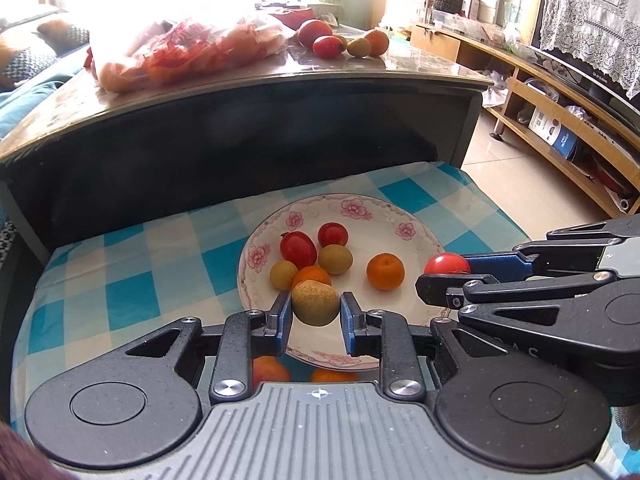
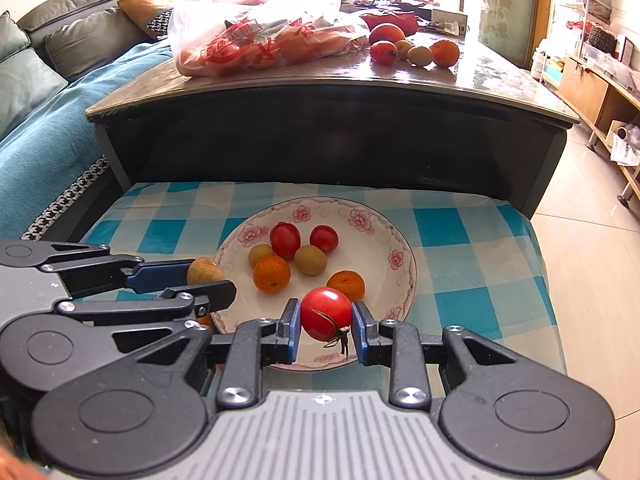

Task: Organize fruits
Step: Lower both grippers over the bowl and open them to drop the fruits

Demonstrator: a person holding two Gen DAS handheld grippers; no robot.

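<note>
A white floral plate [image 1: 384, 216] [image 2: 400, 240] sits on a blue checked cloth. It holds two red tomatoes [image 1: 298, 249], two tan longans [image 1: 335, 259] and two oranges [image 1: 385, 271]. My left gripper [image 1: 315, 307] is shut on a tan longan [image 1: 315, 302] above the plate's near left rim; the longan also shows in the right wrist view [image 2: 204, 271]. My right gripper [image 2: 326, 318] is shut on a red tomato [image 2: 326, 313] above the plate's near right rim; the tomato also shows in the left wrist view [image 1: 446, 264].
A dark table [image 1: 240, 120] rises behind the cloth. On it lie a plastic bag of fruit [image 2: 256, 36] and several loose fruits [image 2: 416, 51]. A sofa [image 2: 48, 80] stands left, wooden shelving [image 1: 560, 112] right. Two oranges [image 1: 270, 370] show below the left gripper.
</note>
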